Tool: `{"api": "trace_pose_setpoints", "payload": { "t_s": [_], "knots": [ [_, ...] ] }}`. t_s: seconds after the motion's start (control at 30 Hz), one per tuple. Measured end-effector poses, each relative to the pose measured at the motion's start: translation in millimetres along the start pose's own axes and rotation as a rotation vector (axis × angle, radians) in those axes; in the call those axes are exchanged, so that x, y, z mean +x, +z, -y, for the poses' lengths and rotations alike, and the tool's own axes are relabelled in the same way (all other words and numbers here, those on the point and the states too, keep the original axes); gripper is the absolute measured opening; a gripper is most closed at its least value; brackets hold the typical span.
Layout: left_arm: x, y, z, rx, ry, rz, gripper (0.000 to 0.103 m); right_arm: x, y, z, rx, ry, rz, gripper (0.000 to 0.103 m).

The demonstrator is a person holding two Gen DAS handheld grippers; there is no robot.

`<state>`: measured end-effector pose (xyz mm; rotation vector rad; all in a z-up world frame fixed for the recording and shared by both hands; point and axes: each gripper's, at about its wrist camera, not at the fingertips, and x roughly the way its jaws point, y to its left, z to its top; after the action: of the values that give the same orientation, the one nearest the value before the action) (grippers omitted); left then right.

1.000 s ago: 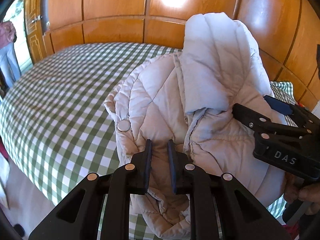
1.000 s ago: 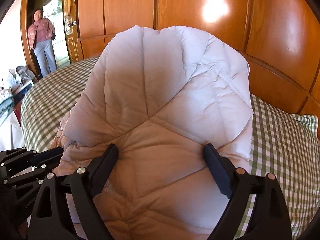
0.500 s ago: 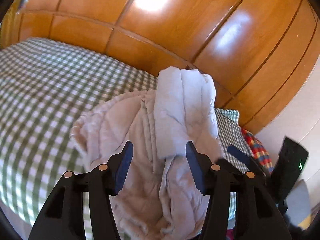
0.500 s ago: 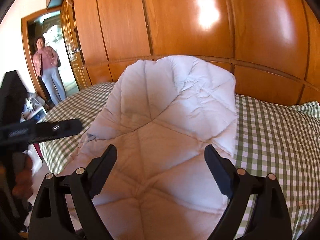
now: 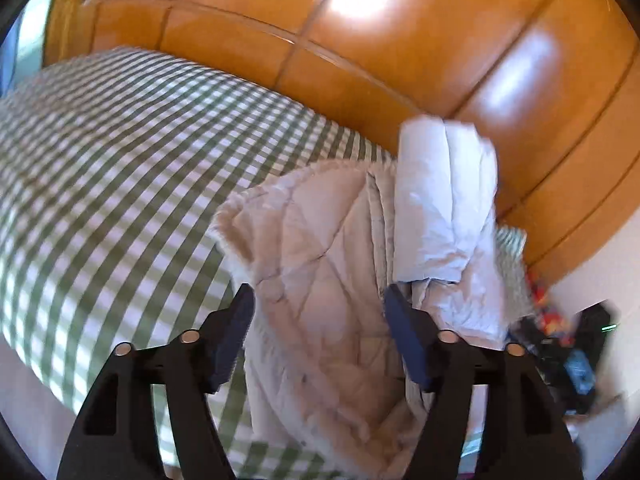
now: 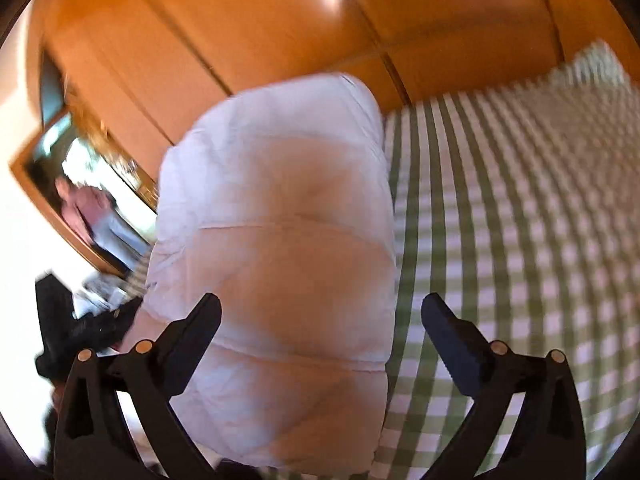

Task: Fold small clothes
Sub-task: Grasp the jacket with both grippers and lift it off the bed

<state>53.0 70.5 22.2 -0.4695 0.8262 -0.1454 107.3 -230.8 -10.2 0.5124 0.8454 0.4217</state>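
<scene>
A pale quilted puffer jacket (image 5: 320, 248) lies bunched on the green checked bed (image 5: 120, 168), its lighter hood or folded part (image 5: 440, 208) standing up at the far side. My left gripper (image 5: 318, 312) hovers over the jacket's near part; its jaws are opening and the pads do not press the fabric. In the right wrist view the jacket (image 6: 280, 220) fills the middle, blurred by motion. My right gripper (image 6: 322, 306) is above its near end, jaws opening wide, nothing pinched. The left gripper (image 6: 80, 328) appears as a dark blur at the left edge.
Glossy wooden wardrobe panels (image 5: 400, 40) rise right behind the bed. A person (image 6: 88, 208) stands in a doorway at the left. Dark and coloured items (image 5: 568, 352) lie blurred beyond the bed's right edge. Bare checked cover (image 6: 500, 220) stretches right of the jacket.
The left gripper has let go of the jacket fabric, spread its jaws and drawn back. The right gripper has rolled and swung aside, widening a little. The jacket rests on the bed.
</scene>
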Motion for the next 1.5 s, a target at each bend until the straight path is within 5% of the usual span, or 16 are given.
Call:
{"api": "trace_pose_setpoints", "payload": {
  "t_s": [0.03, 0.2, 0.33, 0.47, 0.67, 0.77, 0.87, 1.13, 1.5],
  "knots": [
    [-6, -2, -5, -0.026, -0.004, 0.010, 0.091, 5, 2, 8, 0.034, 0.026, -0.019, 0.101],
    [-13, -5, -10, -0.014, -0.081, -0.021, 0.099, 30, 11, 27, 0.165, 0.208, -0.098, 0.101],
    [12, -8, -12, -0.035, -0.122, -0.120, 0.099, 47, 16, 30, 0.166, 0.229, -0.139, 0.101],
    [16, -6, -9, -0.032, -0.150, -0.118, 0.099, 58, 20, 26, 0.140, 0.245, -0.165, 0.101],
    [52, -3, -26, -0.004, -0.048, -0.165, 0.099, 87, 18, 17, 0.097, 0.266, -0.226, 0.101],
    [72, -12, -45, -0.056, -0.080, -0.207, 0.099, 99, 14, 14, 0.098, 0.292, -0.254, 0.101],
    [79, -19, -58, -0.098, -0.144, -0.206, 0.093, 108, 17, 5, 0.059, 0.304, -0.273, 0.096],
    [74, -28, -64, -0.069, -0.286, -0.159, 0.059, 98, 33, -35, -0.025, 0.273, -0.229, 0.051],
    [81, -32, -5, 0.071, -0.349, -0.165, 0.049, 44, 26, -37, -0.067, 0.160, -0.140, 0.046]
  ]
}}
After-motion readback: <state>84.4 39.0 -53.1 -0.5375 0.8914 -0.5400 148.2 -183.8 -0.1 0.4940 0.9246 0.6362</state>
